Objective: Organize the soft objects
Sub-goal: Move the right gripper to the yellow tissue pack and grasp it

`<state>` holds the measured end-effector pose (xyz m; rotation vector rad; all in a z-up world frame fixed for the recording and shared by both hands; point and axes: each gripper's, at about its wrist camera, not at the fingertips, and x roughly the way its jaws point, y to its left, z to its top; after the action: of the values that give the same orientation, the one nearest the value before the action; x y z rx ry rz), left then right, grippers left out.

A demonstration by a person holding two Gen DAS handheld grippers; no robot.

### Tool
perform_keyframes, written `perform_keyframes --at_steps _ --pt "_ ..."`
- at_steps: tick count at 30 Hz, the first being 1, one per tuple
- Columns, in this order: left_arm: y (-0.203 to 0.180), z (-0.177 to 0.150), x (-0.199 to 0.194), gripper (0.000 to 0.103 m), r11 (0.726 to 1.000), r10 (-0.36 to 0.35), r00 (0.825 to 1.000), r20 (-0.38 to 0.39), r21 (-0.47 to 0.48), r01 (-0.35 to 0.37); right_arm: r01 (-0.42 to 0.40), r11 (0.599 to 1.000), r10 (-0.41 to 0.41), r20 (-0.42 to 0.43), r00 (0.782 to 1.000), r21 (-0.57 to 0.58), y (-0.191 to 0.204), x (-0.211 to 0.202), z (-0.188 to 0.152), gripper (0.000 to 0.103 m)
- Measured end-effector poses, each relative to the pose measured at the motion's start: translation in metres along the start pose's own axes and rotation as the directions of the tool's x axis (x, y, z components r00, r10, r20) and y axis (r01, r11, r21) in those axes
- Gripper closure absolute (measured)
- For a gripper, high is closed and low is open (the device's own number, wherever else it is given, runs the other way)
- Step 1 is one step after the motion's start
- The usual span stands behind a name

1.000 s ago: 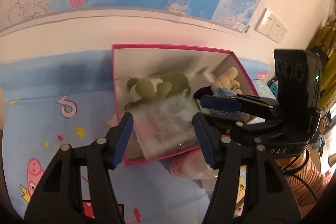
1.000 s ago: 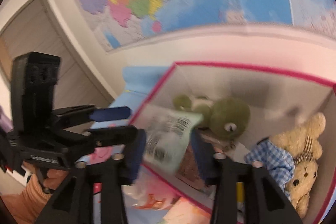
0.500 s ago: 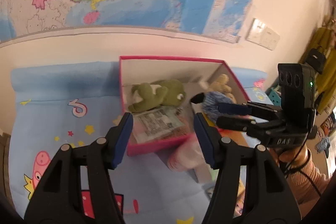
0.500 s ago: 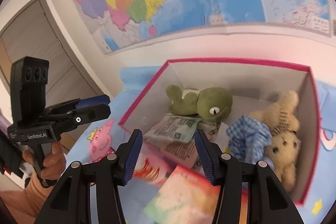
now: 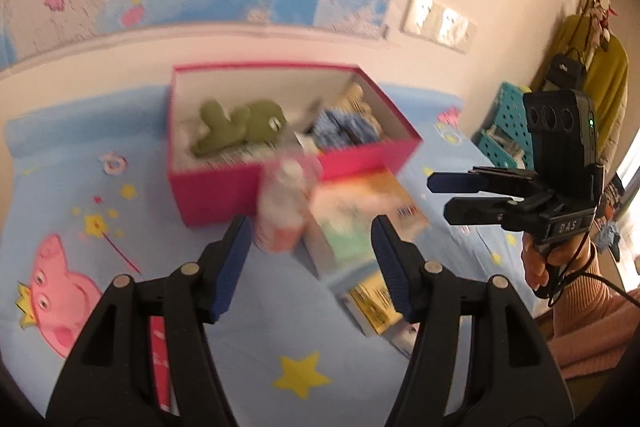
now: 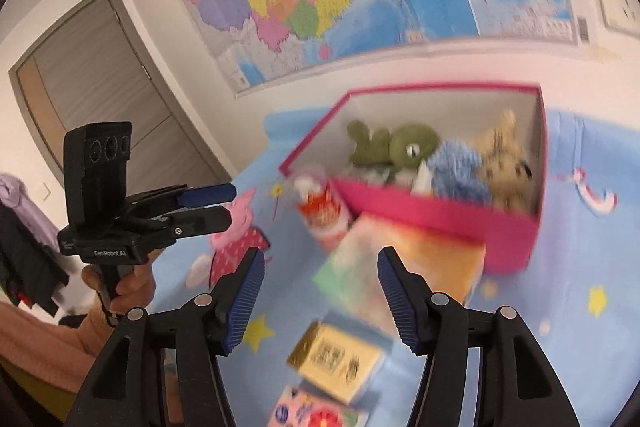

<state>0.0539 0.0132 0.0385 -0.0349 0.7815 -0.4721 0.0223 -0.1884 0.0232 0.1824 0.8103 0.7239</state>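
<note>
An open pink box (image 5: 224, 193) stands on a blue cartoon-print mat (image 5: 276, 323). Inside lie a green plush frog (image 5: 240, 125), a blue checked cloth (image 5: 340, 127) and a tan teddy bear (image 6: 504, 163). My left gripper (image 5: 310, 227) hovers in front of the box, open and holding nothing. My right gripper (image 6: 320, 255) is also back from the box (image 6: 440, 223); its jaws are opening with nothing between them. Each gripper shows in the other's view: the right gripper (image 5: 438, 199) at the right, the left gripper (image 6: 232, 203) at the left, both held in hands.
In front of the box stand a pink-and-white bottle (image 5: 282, 211) and a pastel carton (image 6: 400, 267). Nearer lie a gold pack (image 6: 336, 359) and a pink pack (image 6: 316, 415). A wall with maps is behind; teal crates (image 5: 500, 131) stand at the right.
Both grippers have drawn back from the box. The printed packet that was between the fingers a second ago now lies inside the box. The bottle and cartons have come into view.
</note>
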Motion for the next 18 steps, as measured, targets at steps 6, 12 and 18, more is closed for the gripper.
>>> perform_keyframes --at_steps 6,12,18 --pt "-0.014 -0.032 0.029 0.039 0.999 -0.043 0.995 -0.091 -0.037 0.039 0.015 0.998 -0.009 -0.081 0.997 0.068 -0.012 0.007 -0.040 0.043" --pt "-0.026 -0.056 0.058 0.039 0.996 -0.070 0.980 -0.185 -0.064 0.059 0.017 0.988 0.004 -0.140 0.990 0.150 -0.027 0.020 -0.071 0.043" --pt "-0.034 -0.067 0.071 0.040 0.994 -0.096 0.969 -0.228 -0.073 0.081 0.019 0.984 0.008 -0.148 0.989 0.176 -0.034 0.025 -0.079 0.043"
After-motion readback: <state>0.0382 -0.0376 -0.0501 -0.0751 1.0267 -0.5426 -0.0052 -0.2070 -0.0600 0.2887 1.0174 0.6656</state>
